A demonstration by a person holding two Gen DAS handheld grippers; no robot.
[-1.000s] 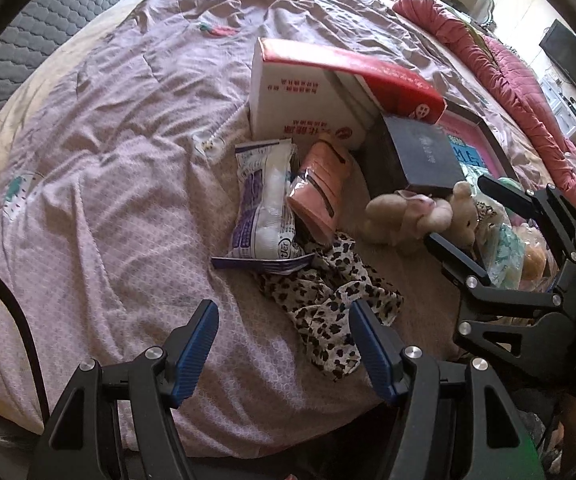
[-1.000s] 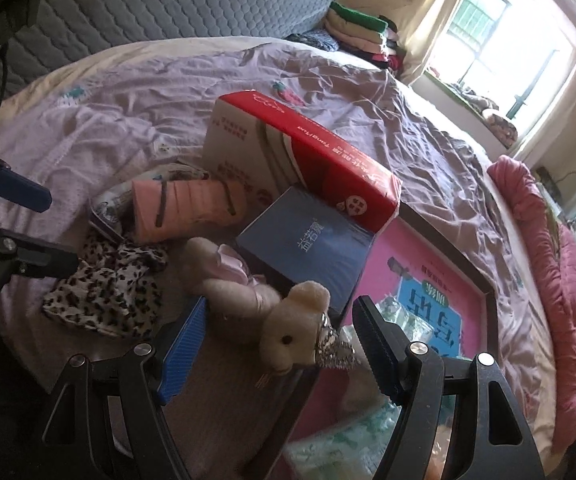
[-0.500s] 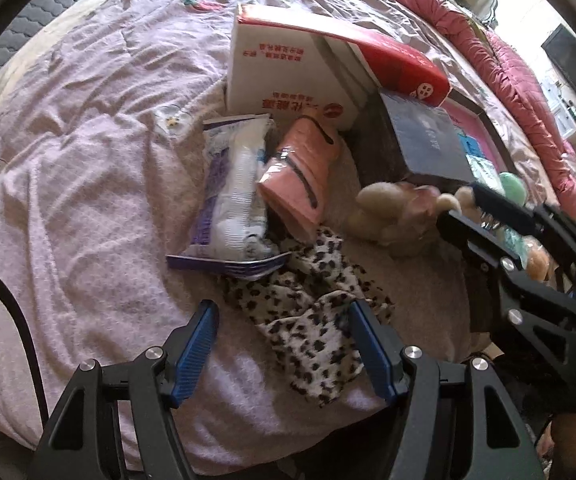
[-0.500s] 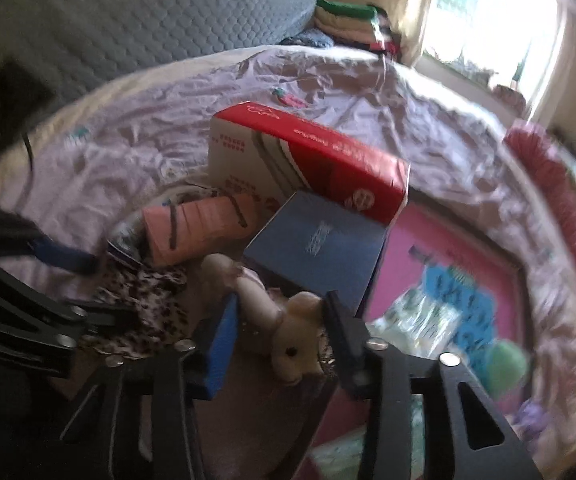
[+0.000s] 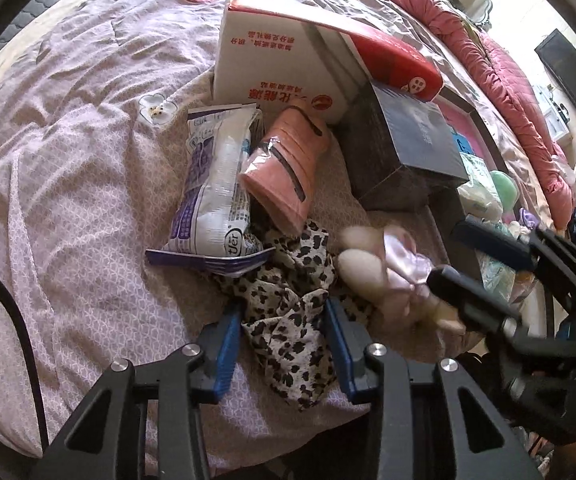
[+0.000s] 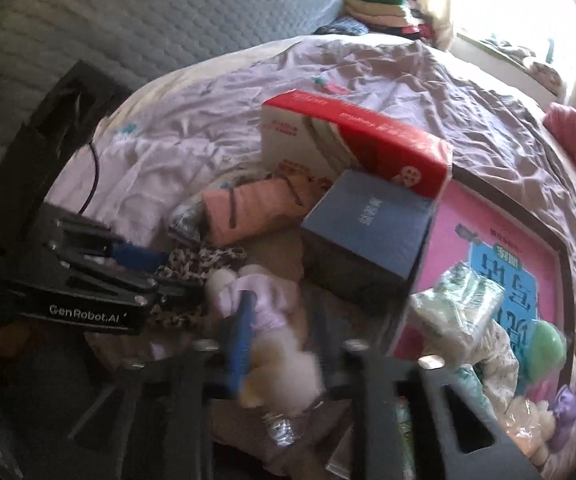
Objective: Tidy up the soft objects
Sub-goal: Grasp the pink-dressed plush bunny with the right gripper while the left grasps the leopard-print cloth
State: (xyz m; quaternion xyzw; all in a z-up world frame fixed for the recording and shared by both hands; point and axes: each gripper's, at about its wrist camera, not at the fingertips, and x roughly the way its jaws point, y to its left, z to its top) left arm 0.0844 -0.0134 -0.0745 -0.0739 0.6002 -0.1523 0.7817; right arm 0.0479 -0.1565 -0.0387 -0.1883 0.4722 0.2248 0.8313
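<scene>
Left tool (image 5: 284,344) is closing around the leopard-print cloth (image 5: 288,312), which is lying on the bed (image 5: 68,160) at about six o'clock from the pink pouch (image 5: 288,168); pad contact is not confirmed. Right tool (image 6: 284,344) is opening, with the plush bear (image 6: 272,340) sitting between its jaws at seven o'clock from the dark blue box (image 6: 368,220). Judgement: both items are light, limp and compressible. Take the cloth at a bunched fold and the bear across its torso.
</scene>
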